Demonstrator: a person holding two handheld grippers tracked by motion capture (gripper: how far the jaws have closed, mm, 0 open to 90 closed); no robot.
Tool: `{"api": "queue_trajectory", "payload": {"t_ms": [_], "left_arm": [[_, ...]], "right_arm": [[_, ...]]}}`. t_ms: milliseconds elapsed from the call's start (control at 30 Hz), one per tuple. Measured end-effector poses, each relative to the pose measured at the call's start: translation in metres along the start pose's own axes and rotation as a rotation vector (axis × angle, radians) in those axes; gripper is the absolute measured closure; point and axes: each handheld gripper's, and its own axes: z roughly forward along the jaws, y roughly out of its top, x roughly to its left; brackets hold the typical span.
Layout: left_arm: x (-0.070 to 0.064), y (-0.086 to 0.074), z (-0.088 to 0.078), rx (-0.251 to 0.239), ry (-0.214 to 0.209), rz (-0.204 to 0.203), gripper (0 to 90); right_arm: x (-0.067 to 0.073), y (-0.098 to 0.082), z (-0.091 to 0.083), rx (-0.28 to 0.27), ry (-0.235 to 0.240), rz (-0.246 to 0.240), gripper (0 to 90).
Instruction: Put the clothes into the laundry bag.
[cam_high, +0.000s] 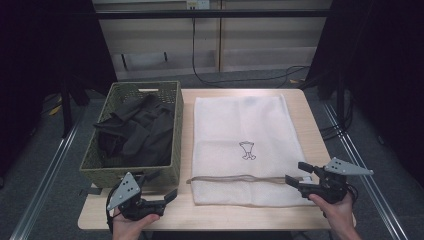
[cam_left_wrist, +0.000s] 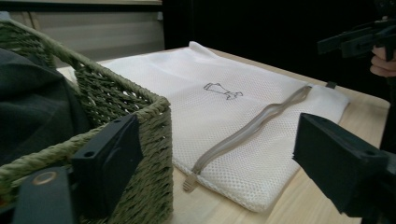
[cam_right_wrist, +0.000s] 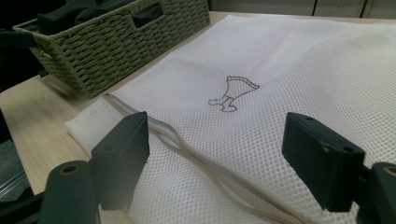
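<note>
Tools (cam_high: 171, 196) (cam_high: 296, 173) released at six o'clock flank mesh laundry bag (cam_high: 240, 125); next move likely calls for gripping its zipper (cam_high: 240, 178).

Mesh bag (cam_high: 243, 145) flat on table (cam_high: 310, 120), between left gripper (cam_high: 167, 196) and right gripper (cam_high: 296, 172). Basket (cam_high: 131, 172) just beyond left gripper, left of bag. Clothing (cam_high: 137, 130), probably folded, in basket.
</note>
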Motion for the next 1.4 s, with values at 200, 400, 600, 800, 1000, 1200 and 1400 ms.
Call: {"api": "queue_trajectory", "payload": {"t_ms": [200, 400, 600, 800, 1000, 1200, 1400], "left_arm": [[0.004, 0.0, 0.002, 0.027, 0.015, 0.006, 15.9], [0.006, 0.0, 0.001, 0.042, 0.02, 0.018, 15.9], [0.007, 0.003, -0.001, 0.035, 0.025, 0.044, 16.0], [0.01, 0.0, -0.002, 0.042, 0.029, 0.035, 15.9], [0.007, -0.001, -0.008, 0.043, 0.036, 0.04, 15.9], [0.006, -0.001, -0.011, 0.036, 0.046, 0.048, 15.9], [0.003, 0.0, -0.012, 0.037, 0.027, 0.062, 15.0]], "right_arm": [[0.003, 0.003, 0.01, 0.052, 0.038, -0.037, 28.7], [0.01, 0.002, 0.032, 0.158, 0.117, -0.088, 33.4], [0.011, 0.005, 0.046, 0.204, 0.146, -0.091, 37.2], [0.017, 0.02, 0.081, 0.257, 0.195, -0.139, 42.0], [0.025, 0.032, 0.119, 0.31, 0.246, -0.194, 42.8], [0.028, 0.035, 0.143, 0.381, 0.277, -0.225, 40.4], [0.028, 0.024, 0.166, 0.478, 0.245, -0.286, 40.1]]}}
